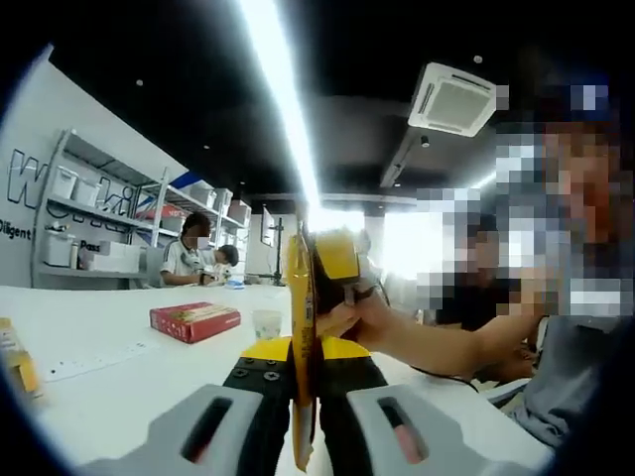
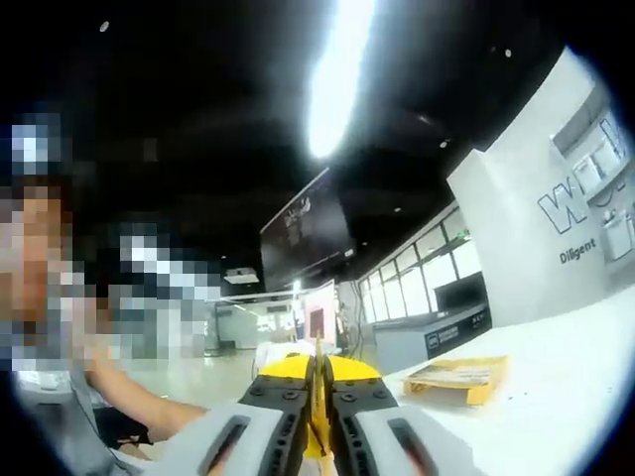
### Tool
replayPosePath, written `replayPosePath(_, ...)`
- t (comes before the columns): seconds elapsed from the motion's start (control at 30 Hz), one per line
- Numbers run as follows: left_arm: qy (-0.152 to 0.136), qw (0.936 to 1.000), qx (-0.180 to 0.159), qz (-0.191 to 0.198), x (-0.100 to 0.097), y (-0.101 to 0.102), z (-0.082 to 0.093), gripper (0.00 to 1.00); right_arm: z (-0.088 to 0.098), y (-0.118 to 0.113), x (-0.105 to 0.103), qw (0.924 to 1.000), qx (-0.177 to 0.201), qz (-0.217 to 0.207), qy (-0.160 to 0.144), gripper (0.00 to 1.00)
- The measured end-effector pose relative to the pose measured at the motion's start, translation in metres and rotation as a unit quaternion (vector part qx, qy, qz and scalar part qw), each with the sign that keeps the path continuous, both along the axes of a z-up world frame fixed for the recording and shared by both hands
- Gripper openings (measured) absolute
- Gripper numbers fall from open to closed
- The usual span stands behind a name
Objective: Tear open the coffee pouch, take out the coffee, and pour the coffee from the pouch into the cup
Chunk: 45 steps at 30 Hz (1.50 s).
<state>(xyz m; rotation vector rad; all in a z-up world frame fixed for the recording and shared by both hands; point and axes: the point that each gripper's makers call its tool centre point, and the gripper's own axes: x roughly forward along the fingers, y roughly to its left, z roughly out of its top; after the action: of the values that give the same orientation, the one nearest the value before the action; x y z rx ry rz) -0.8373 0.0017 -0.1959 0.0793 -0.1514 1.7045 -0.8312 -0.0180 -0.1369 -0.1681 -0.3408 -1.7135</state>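
Note:
A yellow coffee pouch (image 1: 301, 288) stands edge-on above the white table (image 1: 119, 387), in the left gripper view. My left gripper (image 1: 305, 351) is shut on its lower part. My right gripper (image 1: 335, 260), held by a hand (image 1: 362, 319), comes in from the right and clamps the pouch's upper edge. In the right gripper view that gripper (image 2: 317, 365) has its jaws pressed together on a thin yellow sliver of the pouch (image 2: 318, 416). A small pale cup (image 1: 266, 323) stands on the table behind the pouch, to its left.
A red box (image 1: 194, 320) lies left of the cup. A yellow item (image 1: 16, 359) sits at the table's left edge. A flat yellow box (image 2: 458, 377) lies on the table (image 2: 556, 397). People sit at the far end by shelves (image 1: 99, 213); a person's forearm (image 1: 437, 342) reaches in from the right.

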Motion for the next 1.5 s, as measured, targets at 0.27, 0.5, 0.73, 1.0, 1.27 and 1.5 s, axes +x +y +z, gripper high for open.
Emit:
replayPosePath(0.27, 0.009, 0.9999, -0.002, 0.008, -0.003, 0.001, -0.001, 0.12, -0.002, -0.001, -0.003, 0.9996, 0.014, -0.024, 0.007, 0.02)
replayPosePath(0.5, 0.075, 0.9814, -0.017, 0.176, -0.045, -0.007, 0.004, 0.35, -0.004, 0.005, -0.036, 0.9908, -0.018, -0.130, -0.031, 0.01)
replayPosePath(0.73, 0.118, 0.9376, -0.099, 0.312, -0.066, -0.016, -0.007, 0.34, -0.008, 0.010, -0.055, 0.9812, -0.025, -0.186, -0.045, 0.02)
replayPosePath(1.0, 0.166, 0.9211, -0.156, 0.316, -0.061, -0.006, -0.019, 0.22, 0.000, 0.022, -0.060, 0.9775, -0.040, -0.204, -0.035, 0.02)
replayPosePath(1.27, 0.117, 0.9395, -0.127, 0.296, -0.054, -0.010, -0.017, 0.18, 0.002, 0.022, -0.058, 0.9828, -0.051, -0.173, -0.039, 0.03)
replayPosePath(1.5, 0.026, 0.9702, -0.055, 0.234, -0.049, -0.009, -0.014, 0.17, 0.007, 0.018, -0.051, 0.9880, -0.054, -0.144, -0.020, 0.15)
